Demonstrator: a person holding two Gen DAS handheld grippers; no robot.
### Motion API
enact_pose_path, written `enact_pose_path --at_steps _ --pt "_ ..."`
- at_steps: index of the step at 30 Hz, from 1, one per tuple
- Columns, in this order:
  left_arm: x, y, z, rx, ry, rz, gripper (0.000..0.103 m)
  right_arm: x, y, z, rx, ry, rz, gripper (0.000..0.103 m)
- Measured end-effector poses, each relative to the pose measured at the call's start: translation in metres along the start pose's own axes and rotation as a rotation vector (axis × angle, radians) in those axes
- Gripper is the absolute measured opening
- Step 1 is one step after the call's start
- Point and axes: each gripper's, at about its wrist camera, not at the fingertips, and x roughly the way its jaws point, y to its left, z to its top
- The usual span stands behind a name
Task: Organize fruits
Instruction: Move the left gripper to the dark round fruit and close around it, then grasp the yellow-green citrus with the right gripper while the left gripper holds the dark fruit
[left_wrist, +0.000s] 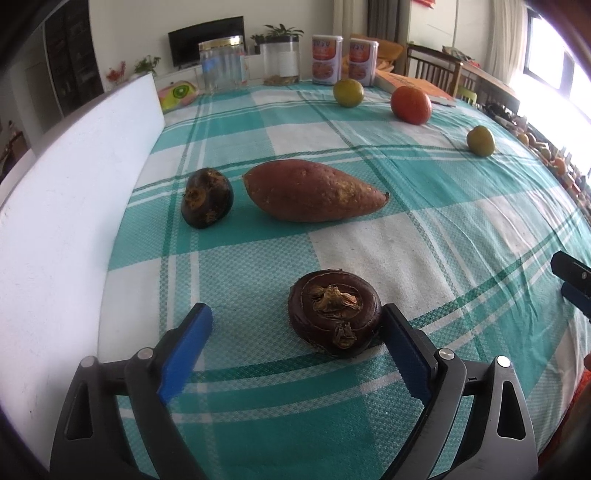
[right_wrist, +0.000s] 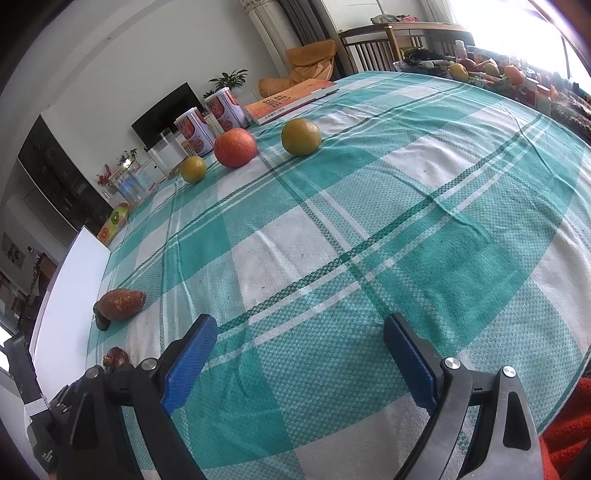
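We hold the left gripper (left_wrist: 297, 328) spread wide over the table (left_wrist: 424, 240), its five-o'clock finger touching a water chestnut (left_wrist: 334, 312), a sweet potato (left_wrist: 314, 192) beyond at twelve o'clock.

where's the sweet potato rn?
Left wrist view: the sweet potato lies mid-cloth, just right of a dark water chestnut near the white board. Right wrist view shows it far left.

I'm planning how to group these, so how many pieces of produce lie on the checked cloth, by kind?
Water chestnuts: 2, near one and far one
Sweet potato: 1
Green-yellow citrus: 2, larger and smaller
Orange: 1
Total: 6
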Motion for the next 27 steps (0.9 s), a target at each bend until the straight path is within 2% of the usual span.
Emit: enact_pose_path --at_steps 4,8,10,14,17,21,23,26,27 --pt "0.000 0.000 0.000 0.000 0.000 0.000 0.093 0.002 0.005 -0.001 -0.026 0.009 -0.018 0.097" --pt "0.000 0.000 0.000 0.000 0.000 0.001 0.093 -0.006 -0.005 0.001 0.042 -0.010 0.065 0.097" --pt "0.000 0.000 0.000 0.000 0.000 0.000 0.093 -0.007 -0.010 0.014 0.057 -0.013 0.060 0.097" --pt "0.000 0.000 0.000 0.000 0.000 0.000 0.093 0.019 -0.011 0.069 0.014 0.003 0.008 0.097" --pt "0.000 0.000 0.000 0.000 0.000 0.000 0.093 0.050 -0.003 0.117 -0.096 -0.002 -0.072 0.097" --pt "0.000 0.000 0.000 0.000 0.000 0.000 0.093 0.091 0.006 0.166 -0.173 -0.003 -0.107 0.094" --pt "0.000 0.000 0.000 0.000 0.000 0.000 0.093 0.112 0.002 0.183 -0.131 0.030 -0.075 0.089" --pt "0.000 0.000 0.000 0.000 0.000 0.000 0.093 0.136 -0.014 0.195 0.027 0.097 0.011 0.078" --pt "0.000 0.000 0.000 0.000 0.000 0.000 0.093 0.142 -0.018 0.196 0.084 0.114 0.036 0.071"
